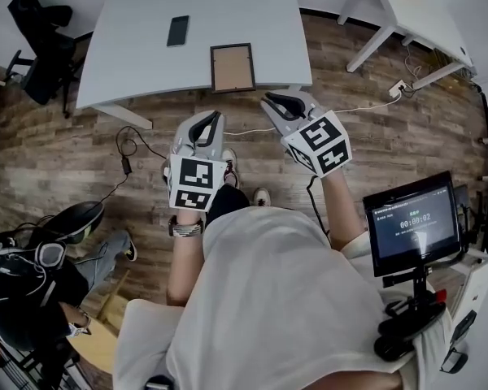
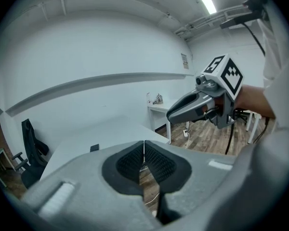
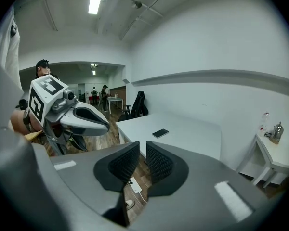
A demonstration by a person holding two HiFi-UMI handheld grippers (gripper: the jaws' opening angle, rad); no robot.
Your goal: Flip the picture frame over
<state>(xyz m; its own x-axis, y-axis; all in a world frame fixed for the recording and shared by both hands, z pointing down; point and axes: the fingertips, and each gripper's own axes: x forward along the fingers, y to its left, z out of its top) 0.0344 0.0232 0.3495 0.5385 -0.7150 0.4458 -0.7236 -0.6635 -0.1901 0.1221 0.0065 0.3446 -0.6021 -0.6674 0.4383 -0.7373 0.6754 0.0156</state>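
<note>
Nearest, just short of the table (image 1: pixel 138 63), both grippers hang over the wooden floor (image 1: pixel 374 136). The left gripper (image 1: pixel 211 120) has its fingers pressed together at the tips, with nothing in them. The right gripper (image 1: pixel 275 101), a little closer to the table's front edge, has its fingers a narrow slit apart and is also empty (only floor shows through that slit). The picture frame (image 1: pixel 232 67) lies flat on the table just inside the front edge, ahead of the two grippers and touched by neither; a brown panel in a dark border faces up. Deeper on the table, left of the frame, lies a dark phone (image 1: pixel 177 31). Off the table's left end stands a black chair (image 1: pixel 37 43).
</note>
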